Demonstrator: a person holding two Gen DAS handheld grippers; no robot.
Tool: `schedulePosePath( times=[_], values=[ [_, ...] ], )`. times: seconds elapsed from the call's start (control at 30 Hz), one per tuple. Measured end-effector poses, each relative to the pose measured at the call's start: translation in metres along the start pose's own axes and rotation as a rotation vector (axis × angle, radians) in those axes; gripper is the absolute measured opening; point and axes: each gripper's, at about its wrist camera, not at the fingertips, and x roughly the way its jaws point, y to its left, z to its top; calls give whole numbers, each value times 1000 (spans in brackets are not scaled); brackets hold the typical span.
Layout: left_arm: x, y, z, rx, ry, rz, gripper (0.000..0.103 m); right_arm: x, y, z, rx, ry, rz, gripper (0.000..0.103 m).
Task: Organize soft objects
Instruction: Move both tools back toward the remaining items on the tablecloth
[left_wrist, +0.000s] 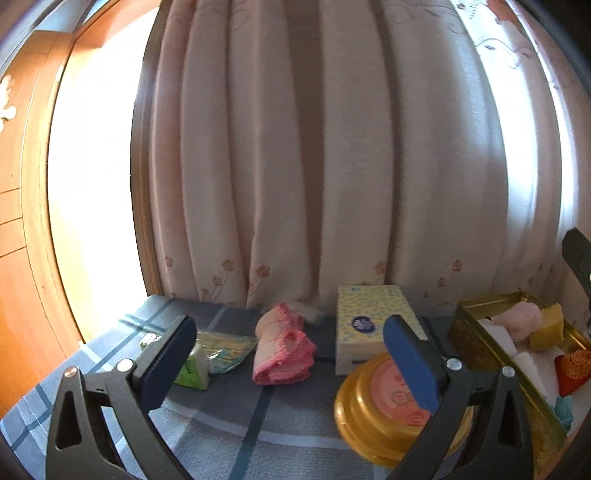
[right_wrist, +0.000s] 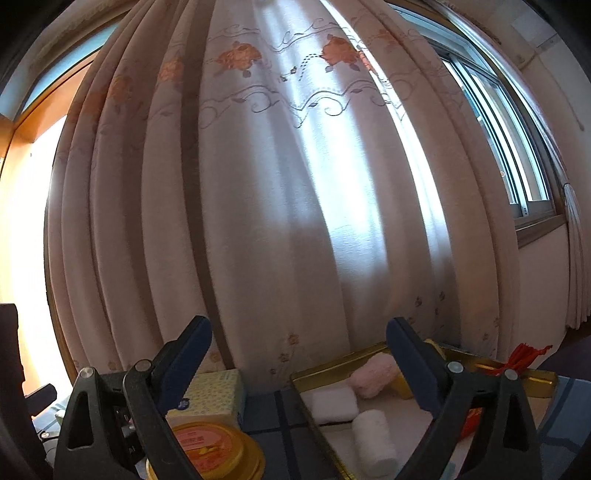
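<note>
Both grippers are empty. The left gripper (left_wrist: 291, 354) has its fingers wide apart, pointing at the pink cloth (left_wrist: 282, 345), which lies folded on the surface (left_wrist: 221, 417) past the fingertips, untouched. The right gripper (right_wrist: 299, 360) also has its fingers spread with nothing between them, hovering near the gold tray (right_wrist: 321, 369) on the right.

The tray already holds a pink puff (right_wrist: 373, 373) and two white rolls (right_wrist: 373, 432), so the cloth looks like the next soft thing to move there. To its left lie a green pack (left_wrist: 194, 371) and a clear packet (left_wrist: 225, 349); to its right stands a tissue box (left_wrist: 364, 325), with a gold tin (left_wrist: 384, 410) nearer.

The main risk is the cloth itself: pinched by its top layer only, it could unfold and trail across the surface. The right finger (left_wrist: 412, 362) sits close to the tin and could knock it on the way in. Both grippers working near the tray could also collide.
</note>
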Motion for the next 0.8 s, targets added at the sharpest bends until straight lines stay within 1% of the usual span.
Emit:
schedulePosePath(
  times=[0.1,0.2,0.37,0.73,0.8],
  values=[
    [0,4,0,17,-3,9,103,-1,8,-2,2,12,15,97],
    [-1,12,-1,14,-3,12,103,-1,18,-3,-5,22,27,97],
    [4,32,0,-9,3,37,103,-2,31,-7,-4,39,47,97],
    [14,74,4,-12,1,87,103,1,70,-15,-8,88,94,97],
    [18,85,5,-22,16,105,103,1,76,-16,-12,92,103,97]
  ],
)
